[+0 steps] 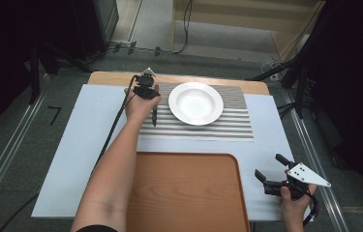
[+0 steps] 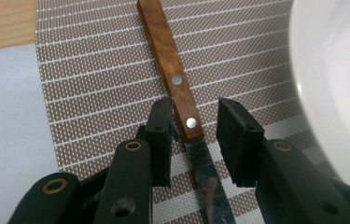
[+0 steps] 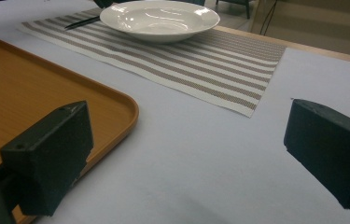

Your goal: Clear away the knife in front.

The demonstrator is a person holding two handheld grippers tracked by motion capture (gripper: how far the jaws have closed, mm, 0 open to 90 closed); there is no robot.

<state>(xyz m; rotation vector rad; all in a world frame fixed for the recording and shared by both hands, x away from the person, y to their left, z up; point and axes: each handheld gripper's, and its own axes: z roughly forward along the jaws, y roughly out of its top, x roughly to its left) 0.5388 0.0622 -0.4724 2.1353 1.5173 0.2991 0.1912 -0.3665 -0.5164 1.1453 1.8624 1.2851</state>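
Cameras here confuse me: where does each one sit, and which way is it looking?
High view: above the table, looking forward and down; forearms, left gripper, right gripper.
Left gripper view: rides that gripper, looking down its open jaws astride the knife on the striped mat.
Right gripper view: low over the table, open jaws beside the tray, facing the plate.
Shared: all show the plate and mat.

Both tools (image 2: 193, 135) (image 3: 186, 154) agape
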